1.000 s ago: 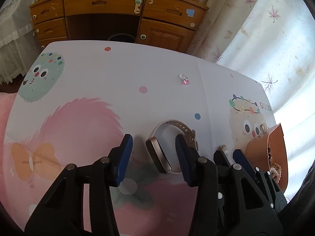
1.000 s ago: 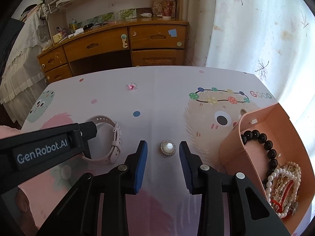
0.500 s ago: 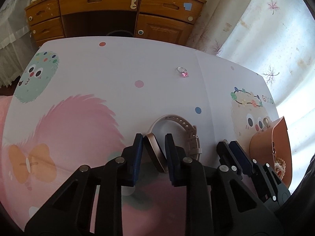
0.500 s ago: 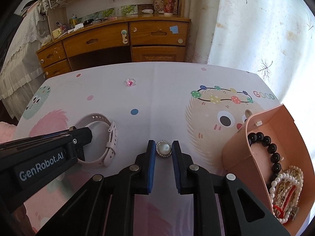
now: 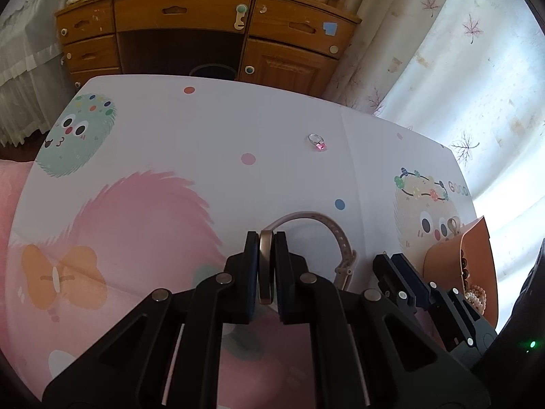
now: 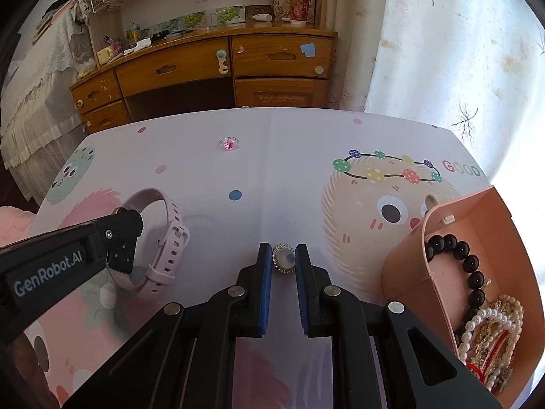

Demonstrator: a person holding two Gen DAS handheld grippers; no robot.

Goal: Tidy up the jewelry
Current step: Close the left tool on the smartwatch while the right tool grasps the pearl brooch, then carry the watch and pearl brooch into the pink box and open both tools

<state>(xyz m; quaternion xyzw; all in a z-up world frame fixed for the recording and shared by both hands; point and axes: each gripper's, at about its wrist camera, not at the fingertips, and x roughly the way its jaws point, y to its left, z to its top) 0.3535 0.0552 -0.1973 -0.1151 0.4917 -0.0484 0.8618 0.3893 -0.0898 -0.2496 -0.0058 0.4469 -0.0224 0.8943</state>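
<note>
My left gripper (image 5: 265, 238) is shut on the face of a pink smartwatch (image 5: 320, 221), whose strap loops out ahead on the cartoon tablecloth. The watch also shows in the right wrist view (image 6: 167, 218), held by the left gripper (image 6: 119, 238). My right gripper (image 6: 283, 250) is shut on a round pearl brooch (image 6: 283, 259) with a sparkly rim. A silver ring with a pink stone (image 5: 318, 143) lies farther back; it also shows in the right wrist view (image 6: 229, 143). A peach jewelry box (image 6: 477, 231) at the right holds a black bead bracelet (image 6: 466, 262) and pearl strands (image 6: 490, 334).
The table (image 5: 204, 119) wears a white and pink cartoon cloth. A wooden desk with drawers (image 6: 211, 68) stands behind it, a lace-covered bed (image 6: 30, 95) at the left. Curtains (image 6: 460, 51) hang at the right. The box also shows in the left wrist view (image 5: 477, 255).
Both grippers have closed: the left on the smartwatch face, the right on the pearl brooch. Both were open around these a second ago.
</note>
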